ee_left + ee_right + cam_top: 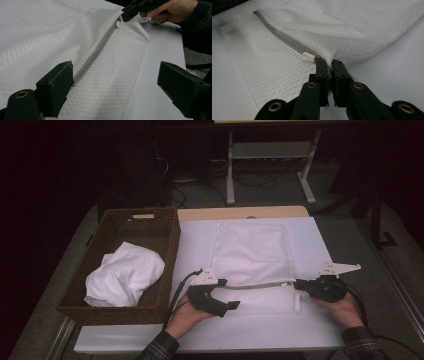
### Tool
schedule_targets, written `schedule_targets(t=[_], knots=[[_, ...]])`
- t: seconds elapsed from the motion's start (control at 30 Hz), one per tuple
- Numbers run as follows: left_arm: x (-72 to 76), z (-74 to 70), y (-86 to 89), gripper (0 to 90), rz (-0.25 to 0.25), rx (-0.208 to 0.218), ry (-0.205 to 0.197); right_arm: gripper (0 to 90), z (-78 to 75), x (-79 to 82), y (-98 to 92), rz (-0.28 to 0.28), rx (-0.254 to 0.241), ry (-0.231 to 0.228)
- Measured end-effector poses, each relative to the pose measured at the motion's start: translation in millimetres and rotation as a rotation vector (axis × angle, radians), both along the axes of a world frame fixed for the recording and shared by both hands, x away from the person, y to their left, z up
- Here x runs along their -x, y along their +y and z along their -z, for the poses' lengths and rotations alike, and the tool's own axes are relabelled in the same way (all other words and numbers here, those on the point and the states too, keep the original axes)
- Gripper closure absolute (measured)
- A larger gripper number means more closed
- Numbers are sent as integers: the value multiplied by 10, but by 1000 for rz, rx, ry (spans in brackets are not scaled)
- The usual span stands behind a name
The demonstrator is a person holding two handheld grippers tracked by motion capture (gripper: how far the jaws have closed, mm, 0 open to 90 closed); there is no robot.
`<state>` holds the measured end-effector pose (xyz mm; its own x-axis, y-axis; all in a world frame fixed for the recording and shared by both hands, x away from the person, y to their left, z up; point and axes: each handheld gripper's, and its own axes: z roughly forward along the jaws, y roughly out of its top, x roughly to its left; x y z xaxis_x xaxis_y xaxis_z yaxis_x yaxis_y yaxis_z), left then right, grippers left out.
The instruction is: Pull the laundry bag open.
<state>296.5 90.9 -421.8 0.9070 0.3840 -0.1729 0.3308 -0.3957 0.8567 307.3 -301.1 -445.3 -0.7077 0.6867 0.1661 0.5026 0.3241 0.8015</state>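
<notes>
Risk first: my right gripper is clamped on the mesh bag's right end beside the zipper pull, mid-table. Left gripper, jaws apart, straddles the zipper. Seemingly thin grip; tugging could slip it free.

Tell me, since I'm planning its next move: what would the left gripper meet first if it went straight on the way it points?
Probably the white mesh laundry bag: the left gripper stands open over its fabric beside the grey zipper; depth is unclear.
</notes>
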Motion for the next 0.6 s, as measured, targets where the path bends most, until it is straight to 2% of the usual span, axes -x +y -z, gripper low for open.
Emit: schedule_targets(t=[0.6], knots=[[-91, -30, -236, 154, 47, 9, -5, 839, -23, 29, 57, -24, 1, -7]])
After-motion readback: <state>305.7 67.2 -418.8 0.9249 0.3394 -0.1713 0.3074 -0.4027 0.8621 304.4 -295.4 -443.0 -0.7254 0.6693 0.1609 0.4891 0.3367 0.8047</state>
